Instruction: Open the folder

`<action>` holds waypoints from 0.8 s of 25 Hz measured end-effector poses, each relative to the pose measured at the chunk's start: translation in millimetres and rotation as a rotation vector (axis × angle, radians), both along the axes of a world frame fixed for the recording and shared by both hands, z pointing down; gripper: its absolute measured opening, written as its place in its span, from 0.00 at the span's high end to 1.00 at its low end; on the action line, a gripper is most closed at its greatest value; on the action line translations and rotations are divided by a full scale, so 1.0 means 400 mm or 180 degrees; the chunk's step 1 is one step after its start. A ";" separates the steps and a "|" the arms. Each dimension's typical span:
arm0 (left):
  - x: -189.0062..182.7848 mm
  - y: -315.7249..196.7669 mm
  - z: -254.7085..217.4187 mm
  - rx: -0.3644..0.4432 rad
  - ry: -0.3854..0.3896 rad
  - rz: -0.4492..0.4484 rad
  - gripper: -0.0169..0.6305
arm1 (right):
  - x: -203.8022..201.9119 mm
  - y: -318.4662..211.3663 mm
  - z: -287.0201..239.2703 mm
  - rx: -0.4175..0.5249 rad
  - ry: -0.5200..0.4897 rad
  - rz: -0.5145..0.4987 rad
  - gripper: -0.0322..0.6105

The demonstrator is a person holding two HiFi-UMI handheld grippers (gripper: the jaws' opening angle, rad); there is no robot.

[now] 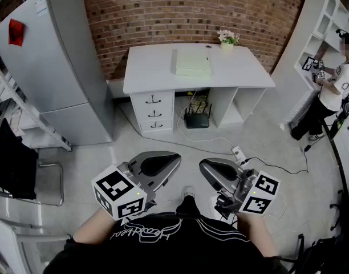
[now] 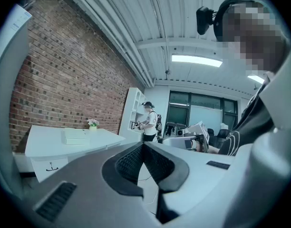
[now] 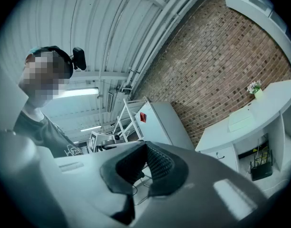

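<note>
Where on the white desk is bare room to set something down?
Free: the desk top left of the folder, out to its left edge, and right of the folder, in front of the flower pot. Crowded only at the back, between folder and pot.

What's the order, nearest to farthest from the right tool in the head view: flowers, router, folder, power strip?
From the right tool:
1. Power strip, on the floor just ahead of it.
2. Router, under the desk.
3. Folder, on the desk top.
4. Flowers, at the desk's back edge by the wall.
</note>
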State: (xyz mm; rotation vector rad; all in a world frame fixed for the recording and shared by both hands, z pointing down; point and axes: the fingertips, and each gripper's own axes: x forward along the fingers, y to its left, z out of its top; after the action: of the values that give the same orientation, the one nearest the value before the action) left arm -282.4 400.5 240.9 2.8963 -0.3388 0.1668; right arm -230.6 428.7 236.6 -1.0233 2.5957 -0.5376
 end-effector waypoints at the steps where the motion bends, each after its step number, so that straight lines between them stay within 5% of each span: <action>1: 0.011 -0.007 0.000 0.0009 -0.0003 0.0000 0.97 | 0.009 -0.008 0.000 0.0000 0.0003 -0.0001 0.95; 20: 0.282 -0.266 0.079 -0.0003 -0.0298 0.0045 0.97 | 0.276 -0.270 0.062 -0.0277 -0.0178 0.0169 0.95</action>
State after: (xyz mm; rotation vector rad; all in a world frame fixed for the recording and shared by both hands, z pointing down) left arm -169.7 294.3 272.4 2.8965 -0.3340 0.3056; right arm -120.2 320.9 261.4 -1.0853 2.5086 -0.6613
